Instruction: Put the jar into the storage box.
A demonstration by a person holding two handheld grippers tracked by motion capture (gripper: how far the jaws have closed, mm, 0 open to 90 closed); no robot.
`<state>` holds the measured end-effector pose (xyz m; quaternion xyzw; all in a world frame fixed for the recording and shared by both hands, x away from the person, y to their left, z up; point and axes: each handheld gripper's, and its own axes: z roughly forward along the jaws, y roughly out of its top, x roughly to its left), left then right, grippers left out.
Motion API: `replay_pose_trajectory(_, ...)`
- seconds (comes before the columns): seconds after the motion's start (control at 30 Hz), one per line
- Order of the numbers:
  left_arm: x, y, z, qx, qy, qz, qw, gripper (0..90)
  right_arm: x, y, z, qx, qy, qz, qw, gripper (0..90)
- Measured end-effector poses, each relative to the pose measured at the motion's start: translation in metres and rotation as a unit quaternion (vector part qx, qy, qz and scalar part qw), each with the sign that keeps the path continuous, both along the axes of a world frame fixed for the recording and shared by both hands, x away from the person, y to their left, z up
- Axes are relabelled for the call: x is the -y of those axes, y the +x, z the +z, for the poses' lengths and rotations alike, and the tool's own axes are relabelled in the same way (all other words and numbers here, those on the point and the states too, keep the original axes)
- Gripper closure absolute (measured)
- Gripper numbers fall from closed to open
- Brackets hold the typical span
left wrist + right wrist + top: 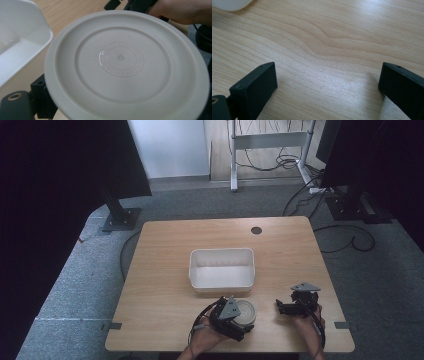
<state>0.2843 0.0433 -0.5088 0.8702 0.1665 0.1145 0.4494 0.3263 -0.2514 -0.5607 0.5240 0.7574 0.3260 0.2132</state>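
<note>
Right now the left gripper (239, 319) is clamping the plate (246, 312) by its rim, the white bin (221, 283) sitting just ahead. The right gripper (286, 306) is hovering with jaws spread wide, holding nothing, farther from the bin.

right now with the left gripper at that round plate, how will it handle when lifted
The plate looks like moulded plastic, so probably stiff and light. Its smooth glossy face may slip in the left gripper. Being shallow with a thin rim, it will likely tilt when held by one edge.

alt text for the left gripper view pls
A round off-white plate with faint embossed lettering at its centre sits close to the camera. A white tub stands to its left on the wooden table, and a hand shows at the top right.
</note>
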Motion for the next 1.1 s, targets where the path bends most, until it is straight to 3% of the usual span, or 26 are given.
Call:
replay_pose_trajectory(0.7, -0.028, 0.029, 0.019, 0.004, -0.017, 0.059, 0.9981, 10.2, 0.0, 0.0, 0.0, 0.0, 0.0, 0.0, 1.0, 1.3)
replay_pose_trajectory(1.1, -0.038, 0.051, 0.031, 0.012, -0.028, 0.093, 0.9952, 10.2, 0.0, 0.0, 0.0, 0.0, 0.0, 0.0, 1.0, 1.3)
